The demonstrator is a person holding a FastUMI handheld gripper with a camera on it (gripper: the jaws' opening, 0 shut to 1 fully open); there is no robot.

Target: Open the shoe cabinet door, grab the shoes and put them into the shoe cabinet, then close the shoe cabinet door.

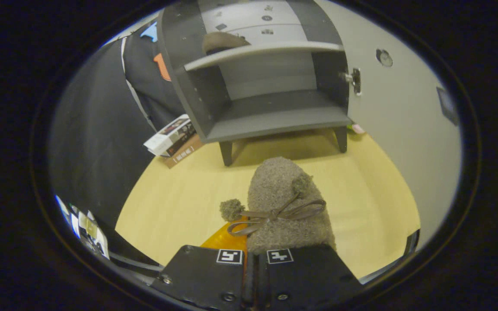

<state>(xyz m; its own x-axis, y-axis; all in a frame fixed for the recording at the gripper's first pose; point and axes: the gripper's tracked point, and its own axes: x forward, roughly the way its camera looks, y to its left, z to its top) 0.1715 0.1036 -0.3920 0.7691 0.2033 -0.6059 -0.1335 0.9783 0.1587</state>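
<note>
A fuzzy grey-brown shoe [281, 203] with a ribbon bow and two pompoms sticks out just ahead of my gripper [251, 255], whose fingers are shut on its heel end, holding it above the wooden floor. Beyond it stands the grey shoe cabinet [270, 123] on short legs, its inside open to me. Its pale door [404, 112] is swung wide to the right on a metal hinge [355, 80]. The lower shelf is bare. A second brown shoe [223, 42] lies on the upper shelf [262, 51].
A small stack of books [174, 140] lies on the floor against the cabinet's left side, by the black cloth wall. Light wooden floor [180, 198] stretches between the held shoe and the cabinet legs.
</note>
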